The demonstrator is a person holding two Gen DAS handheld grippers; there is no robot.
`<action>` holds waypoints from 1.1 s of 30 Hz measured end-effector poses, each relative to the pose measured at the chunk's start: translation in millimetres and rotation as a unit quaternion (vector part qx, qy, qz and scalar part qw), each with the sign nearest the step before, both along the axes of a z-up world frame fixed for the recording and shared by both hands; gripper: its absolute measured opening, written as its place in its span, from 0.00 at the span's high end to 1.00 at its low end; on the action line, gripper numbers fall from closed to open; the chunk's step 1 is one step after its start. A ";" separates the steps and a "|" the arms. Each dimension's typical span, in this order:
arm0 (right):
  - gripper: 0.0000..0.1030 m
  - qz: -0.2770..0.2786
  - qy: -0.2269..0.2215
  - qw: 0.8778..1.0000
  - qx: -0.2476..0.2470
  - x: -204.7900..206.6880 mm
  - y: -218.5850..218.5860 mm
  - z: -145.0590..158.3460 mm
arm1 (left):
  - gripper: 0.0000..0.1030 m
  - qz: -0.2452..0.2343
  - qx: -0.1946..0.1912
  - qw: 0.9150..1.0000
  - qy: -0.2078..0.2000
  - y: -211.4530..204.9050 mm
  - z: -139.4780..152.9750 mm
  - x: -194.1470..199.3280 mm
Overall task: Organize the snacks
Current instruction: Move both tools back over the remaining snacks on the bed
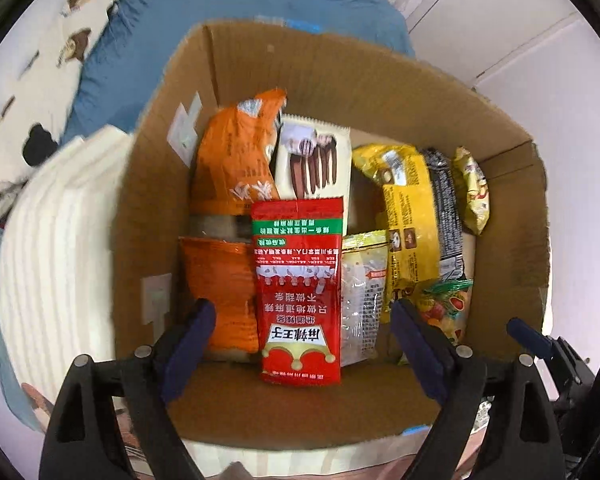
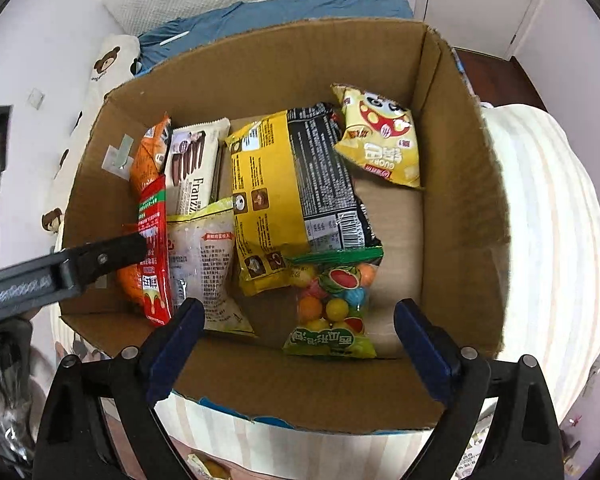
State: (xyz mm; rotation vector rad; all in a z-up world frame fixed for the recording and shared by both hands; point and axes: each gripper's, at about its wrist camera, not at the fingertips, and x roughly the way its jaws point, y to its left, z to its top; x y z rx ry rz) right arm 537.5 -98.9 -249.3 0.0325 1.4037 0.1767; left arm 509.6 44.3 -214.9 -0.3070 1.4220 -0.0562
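**Packets may topple in the box**

Both grippers hang wide apart, nothing between the jaws: left gripper (image 1: 302, 324) over the red packet (image 1: 298, 288), right gripper (image 2: 300, 328) over the gumball bag (image 2: 334, 304). Snacks stand in the cardboard box (image 2: 460, 208), toward its left wall. Risk: red packet stands loosely on edge, a brush from a finger (image 2: 100, 256) could tip it; right side still bare.

From my left gripper's camera the orange packet (image 1: 232, 168) is half covered by the red sachet (image 1: 298, 288), and the gumball bag (image 1: 446, 308) hides behind my right-hand finger (image 1: 416, 344). The small print on the black-and-yellow bag (image 2: 296, 188) is too fine to read. The cardboard box's (image 2: 300, 392) floor lies mostly buried.
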 end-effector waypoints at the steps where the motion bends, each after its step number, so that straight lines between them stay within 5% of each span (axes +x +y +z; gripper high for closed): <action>1: 0.05 -0.002 -0.001 1.000 0.001 -1.2 -1.4 3.0 | 0.13 -0.002 0.007 1.000 -0.008 -1.7 6.4 -3.9; 10: 0.05 0.003 -0.040 0.999 -0.003 -31.3 -5.0 39.1 | 0.13 0.011 0.041 0.994 -0.098 6.0 57.4 -41.9; 17: 0.05 0.003 -0.106 0.994 -0.010 -66.2 -5.9 81.8 | 0.13 0.031 0.083 0.981 -0.174 5.7 95.7 -92.5; 33: 0.05 0.013 -0.177 0.984 0.019 -169.7 -6.9 143.2 | 0.13 0.056 0.105 0.966 -0.229 -5.6 131.2 -187.3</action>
